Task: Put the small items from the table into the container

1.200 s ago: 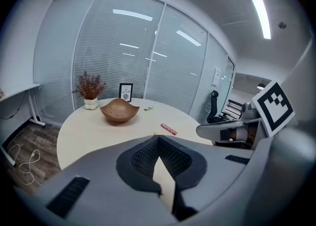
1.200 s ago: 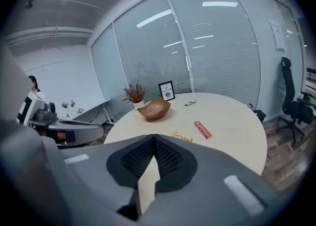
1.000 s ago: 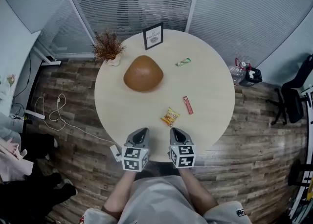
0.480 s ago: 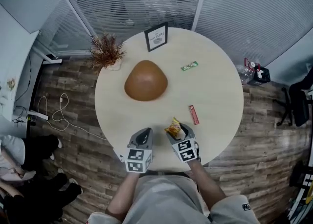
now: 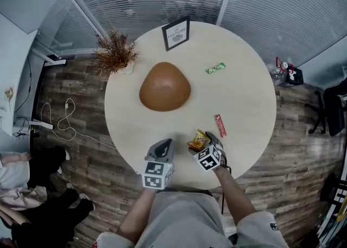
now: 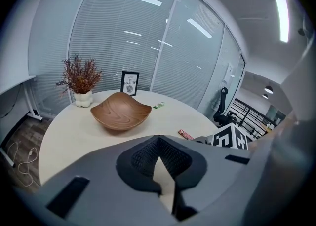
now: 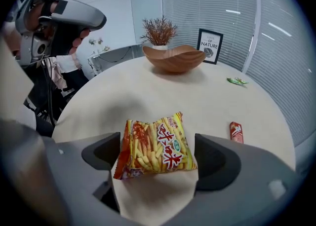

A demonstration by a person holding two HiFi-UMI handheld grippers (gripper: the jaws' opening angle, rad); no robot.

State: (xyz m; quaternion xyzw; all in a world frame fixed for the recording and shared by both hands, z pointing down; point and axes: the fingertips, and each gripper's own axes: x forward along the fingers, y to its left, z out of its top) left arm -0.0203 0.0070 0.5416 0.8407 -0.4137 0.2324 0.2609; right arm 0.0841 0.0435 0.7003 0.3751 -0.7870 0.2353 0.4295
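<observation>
R tool (image 7: 157, 152) opening astride snack pkt (image 7: 154, 141); round table (image 5: 241, 98).

Yellow-red snack packet (image 5: 198, 141) flat on table (image 5: 241, 98), near front edge, between opening jaws of right claw (image 7: 158, 152). Red bar (image 5: 219, 125) just beyond it. Green wrapper (image 5: 215, 68) far side. Brown wooden bowl (image 5: 165, 86) upright, left of centre.

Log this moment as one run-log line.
right tool: jaws opening, snack bag between them on table, not gripped | left tool: shut, empty | wooden bowl: empty
</observation>
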